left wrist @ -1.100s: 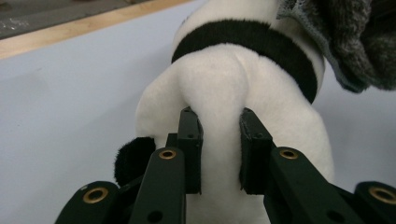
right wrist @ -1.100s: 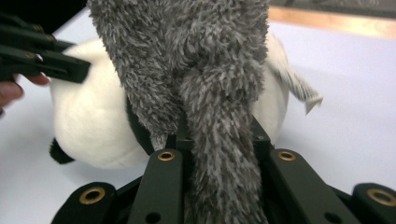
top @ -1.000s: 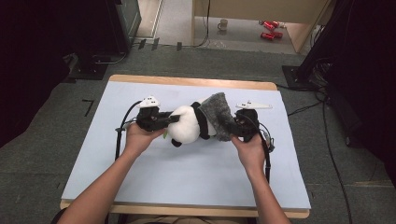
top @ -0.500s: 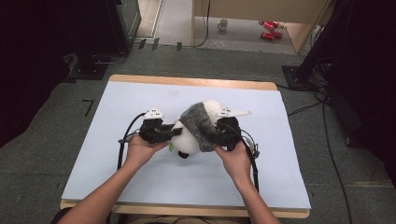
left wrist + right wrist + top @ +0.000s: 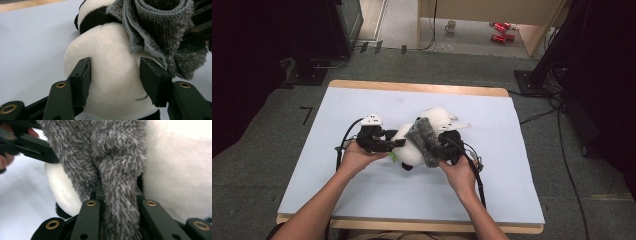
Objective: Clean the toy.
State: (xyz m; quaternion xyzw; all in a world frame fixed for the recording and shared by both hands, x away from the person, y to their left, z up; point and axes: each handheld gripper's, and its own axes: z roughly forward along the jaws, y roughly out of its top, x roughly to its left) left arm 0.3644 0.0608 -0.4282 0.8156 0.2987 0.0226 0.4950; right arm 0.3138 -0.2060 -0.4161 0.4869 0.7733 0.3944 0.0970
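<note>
A black-and-white plush panda (image 5: 409,150) lies in the middle of the pale blue table (image 5: 512,175). A grey fuzzy cloth (image 5: 424,142) is draped over its right side. My left gripper (image 5: 399,143) comes in from the left. Its jaws have just been opening and now stand apart around the panda's white body (image 5: 115,62) without pinching it, the grey cloth (image 5: 160,27) just beyond. My right gripper (image 5: 437,145) is shut on a fold of the grey cloth (image 5: 117,157), pinched between its jaws (image 5: 117,202), with the panda's white fur (image 5: 180,170) to the right.
The table has a wooden rim (image 5: 422,88) at the far edge. Both cables trail back along the hands. On the floor beyond stand a mug (image 5: 451,25), red cans (image 5: 499,31) and dark equipment (image 5: 312,30) at the left.
The right hand has moved left and down with the grey cloth, bringing it over the panda. The panda has bunched up towards the left gripper, whose jaws have spread.
</note>
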